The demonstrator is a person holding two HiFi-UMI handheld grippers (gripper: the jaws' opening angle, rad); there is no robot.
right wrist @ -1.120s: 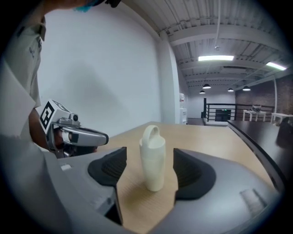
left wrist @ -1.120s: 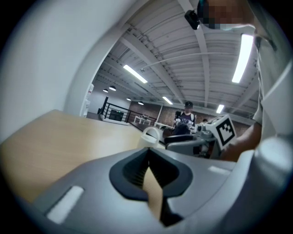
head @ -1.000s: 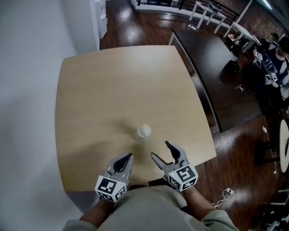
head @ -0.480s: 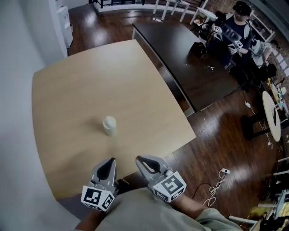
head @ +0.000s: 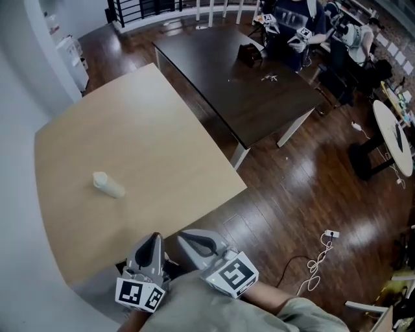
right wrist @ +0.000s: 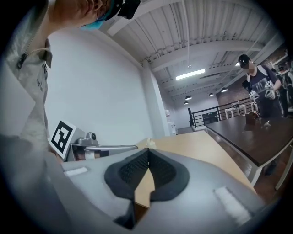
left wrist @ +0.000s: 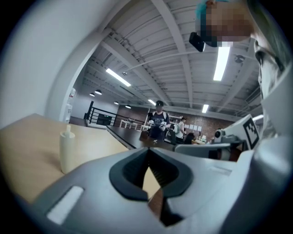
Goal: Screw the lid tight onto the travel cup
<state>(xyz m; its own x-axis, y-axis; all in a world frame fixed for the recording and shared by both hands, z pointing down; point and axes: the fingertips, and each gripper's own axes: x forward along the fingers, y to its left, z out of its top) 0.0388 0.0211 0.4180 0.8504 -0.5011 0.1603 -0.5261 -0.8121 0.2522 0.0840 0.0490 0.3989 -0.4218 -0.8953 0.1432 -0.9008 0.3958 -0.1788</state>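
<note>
Left gripper (head: 155,236) is pressed together and empty. Right gripper (head: 182,235) has just been closing; its jaws now meet with nothing between them. Cup (head: 108,185) is slim and pale cream, its lid (left wrist: 68,133) topped by a small nub. It stands upright on the light table (head: 149,130), well apart from both grippers at the near edge. Dark table (head: 240,78) stands beyond.

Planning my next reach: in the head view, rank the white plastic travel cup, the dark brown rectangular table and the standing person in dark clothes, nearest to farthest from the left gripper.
1. White plastic travel cup, on the light wooden table, ahead-left of the left gripper.
2. Dark brown rectangular table, beyond the light table's right edge.
3. Standing person in dark clothes, at the dark table's far side.
</note>
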